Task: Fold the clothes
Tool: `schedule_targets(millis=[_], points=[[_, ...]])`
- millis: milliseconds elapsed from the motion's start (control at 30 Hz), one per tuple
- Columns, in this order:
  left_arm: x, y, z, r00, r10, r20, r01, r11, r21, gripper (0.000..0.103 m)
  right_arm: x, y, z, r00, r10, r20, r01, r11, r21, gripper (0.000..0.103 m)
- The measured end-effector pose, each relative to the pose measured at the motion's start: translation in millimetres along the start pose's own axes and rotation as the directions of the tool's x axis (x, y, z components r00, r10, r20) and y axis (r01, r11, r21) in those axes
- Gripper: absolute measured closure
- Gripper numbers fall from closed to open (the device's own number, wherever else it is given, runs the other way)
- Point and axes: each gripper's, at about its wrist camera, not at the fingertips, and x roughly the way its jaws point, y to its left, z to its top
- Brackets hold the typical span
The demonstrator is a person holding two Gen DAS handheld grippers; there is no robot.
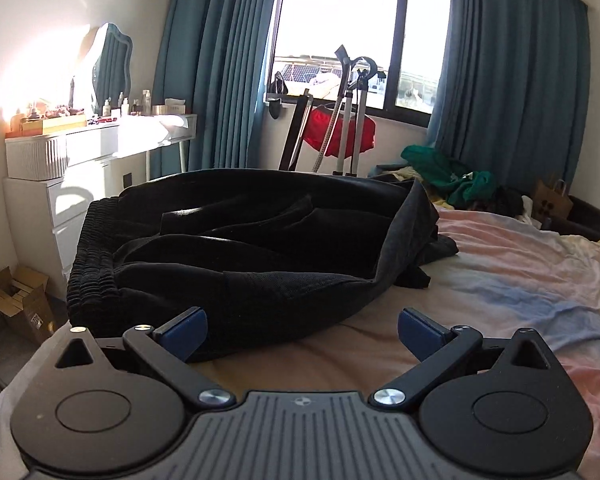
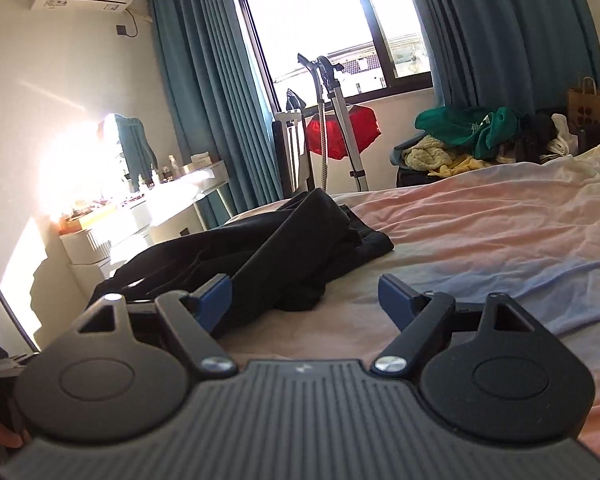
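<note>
Looking through the left wrist view, you hold your left claw spread wide and empty, low over the bed, likely to meet the nearest hem. The black trousers lie rumpled just ahead, elastic waistband at 9 o'clock, long axis running toward 3 o'clock.

Through the right wrist view, your right claw also gapes empty; the trousers stretch from 9 toward 12 o'clock, legs bunched.
</note>
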Motion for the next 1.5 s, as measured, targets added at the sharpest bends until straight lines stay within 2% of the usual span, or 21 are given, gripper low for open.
schedule_targets(millis=[100, 267, 333, 400, 467, 533, 800, 967, 1033, 1100, 1167, 1200, 1233, 1267, 1300, 1400, 1500], points=[[6.4, 10.8, 7.6, 1.000, 0.011, 0.023, -0.011, 1.000, -0.008, 0.000, 0.6, -3.6, -1.1, 1.000, -0.026, -0.006, 0.026, 0.999, 0.023, 0.021], [25.7, 15.1, 7.8, 1.000, -0.003, -0.012, 0.003, 1.000, 0.002, 0.000, 0.3, -10.0, -2.8, 0.997, -0.073, -0.017, 0.074, 0.995, 0.062, 0.021], [39.0, 6.4, 11.2, 0.999, -0.001, -0.033, 0.003, 0.998, 0.057, 0.000, -0.8, -14.4, -2.7, 0.995, -0.101, -0.022, 0.103, 0.992, 0.079, 0.021], [55.3, -7.8, 19.3, 0.998, 0.038, -0.045, -0.032, 0.990, 0.135, 0.000, -0.6, -20.8, -2.7, 0.989, -0.145, -0.039, 0.148, 0.985, 0.092, 0.021], [72.7, -17.7, 31.3, 0.998, 0.025, -0.049, -0.017, 0.987, 0.160, 0.000, 0.2, -28.6, -2.5, 0.981, -0.186, -0.055, 0.191, 0.976, 0.107, 0.021], [93.9, -27.7, 46.6, 0.999, -0.003, -0.053, 0.011, 0.989, 0.147, 0.000, 0.3, -37.7, -1.6, 0.978, -0.201, -0.065, 0.208, 0.968, 0.138, 0.021], [186.8, -79.3, 94.2, 0.993, -0.087, -0.080, 0.097, 0.987, 0.126, 0.005, 14.1, -65.8, -9.4, 0.978, -0.165, -0.130, 0.193, 0.949, 0.251, 0.021], [245.3, -103.1, 100.5, 0.992, -0.059, -0.114, 0.078, 0.983, 0.165, 0.008, 30.0, -77.2, -15.1, 0.976, -0.141, -0.167, 0.183, 0.944, 0.275, 0.021], [266.4, -108.9, 99.6, 0.989, -0.055, -0.140, 0.081, 0.979, 0.190, 0.018, 36.4, -81.7, -17.4, 0.975, -0.131, -0.181, 0.179, 0.942, 0.284, 0.021], [284.4, -112.3, 97.9, 0.985, -0.049, -0.163, 0.081, 0.978, 0.194, 0.020, 42.8, -86.5, -20.1, 0.973, -0.125, -0.196, 0.180, 0.940, 0.291, 0.021], [296.1, -114.6, 97.3, 0.984, -0.046, -0.171, 0.080, 0.977, 0.196, 0.028, 48.6, -91.0, -22.8, 0.968, -0.133, -0.211, 0.193, 0.936, 0.294, 0.021], [299.5, -116.5, 96.2, 0.985, -0.041, -0.168, 0.076, 0.976, 0.205, 0.038, 51.6, -93.4, -23.9, 0.966, -0.136, -0.218, 0.199, 0.933, 0.300, 0.021], [302.6, -118.8, 95.0, 0.984, -0.050, -0.170, 0.086, 0.973, 0.216, 0.057, 54.4, -95.4, -24.7, 0.965, -0.136, -0.223, 0.202, 0.930, 0.307, 0.021], [305.4, -121.3, 93.7, 0.983, -0.058, -0.174, 0.097, 0.969, 0.228, 0.068, 57.0, -97.2, -25.2, 0.965, -0.136, -0.226, 0.204, 0.927, 0.314, 0.021], [306.3, -124.7, 91.9, 0.981, -0.065, -0.181, 0.109, 0.964, 0.243, 0.087, 59.7, -98.3, -25.3, 0.964, -0.137, -0.227, 0.206, 0.926, 0.316, 0.021], [295.4, -135.5, 90.2, 0.986, -0.063, -0.154, 0.106, 0.951, 0.292, 0.098, 66.8, -96.9, -25.3, 0.960, -0.154, -0.233, 0.220, 0.931, 0.292, 0.021], [270.4, -140.7, 96.5, 0.984, -0.126, -0.126, 0.157, 0.945, 0.287, 0.101, 67.6, -94.3, -25.8, 0.959, -0.156, -0.236, 0.221, 0.934, 0.282, 0.021]])
